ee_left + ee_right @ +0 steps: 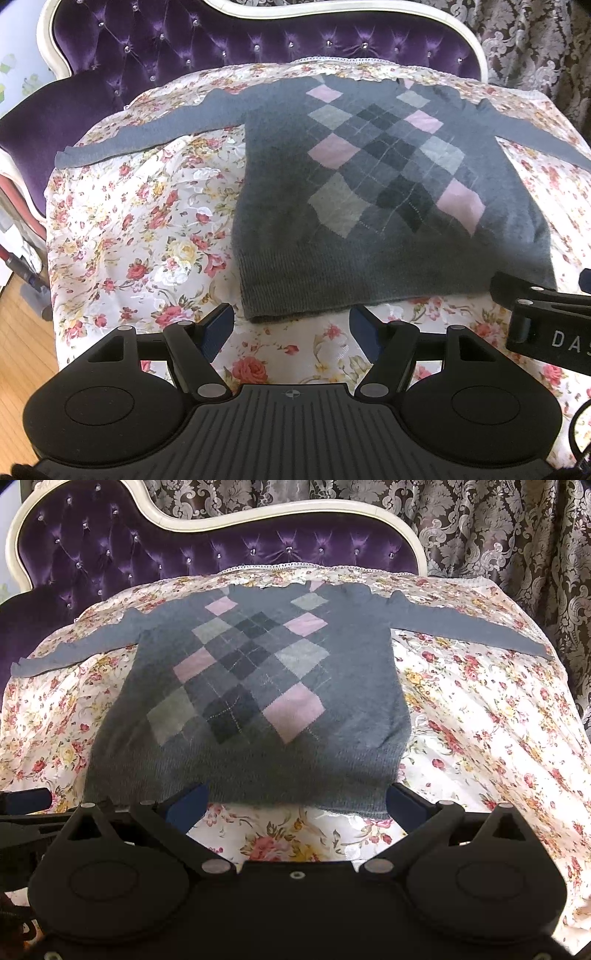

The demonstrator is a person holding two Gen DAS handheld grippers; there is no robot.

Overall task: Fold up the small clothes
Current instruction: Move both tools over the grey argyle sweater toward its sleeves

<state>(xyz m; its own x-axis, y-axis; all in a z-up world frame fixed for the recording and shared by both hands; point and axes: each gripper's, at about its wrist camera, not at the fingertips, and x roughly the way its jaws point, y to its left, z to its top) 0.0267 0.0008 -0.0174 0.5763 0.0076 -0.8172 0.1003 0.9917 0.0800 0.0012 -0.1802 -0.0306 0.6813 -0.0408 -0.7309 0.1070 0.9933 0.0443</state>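
One grey argyle sweater (pixel 388 192) lies flat, both sleeves spread, on the floral cover (pixel 140 221) before a purple sofa back (pixel 184 44). Left claw (pixel 291 328) and right claw (pixel 295 805) hang released at its hem.

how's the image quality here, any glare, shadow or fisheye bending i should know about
Left wrist view: strong fisheye bending curves the sofa frame; the sweater looks soft and hazy, with its hem darkened by shadow; the open left gripper is sharp. Right wrist view: bright glare washes out the floral cover at right; shadow falls across the sweater's hem near the open right gripper.
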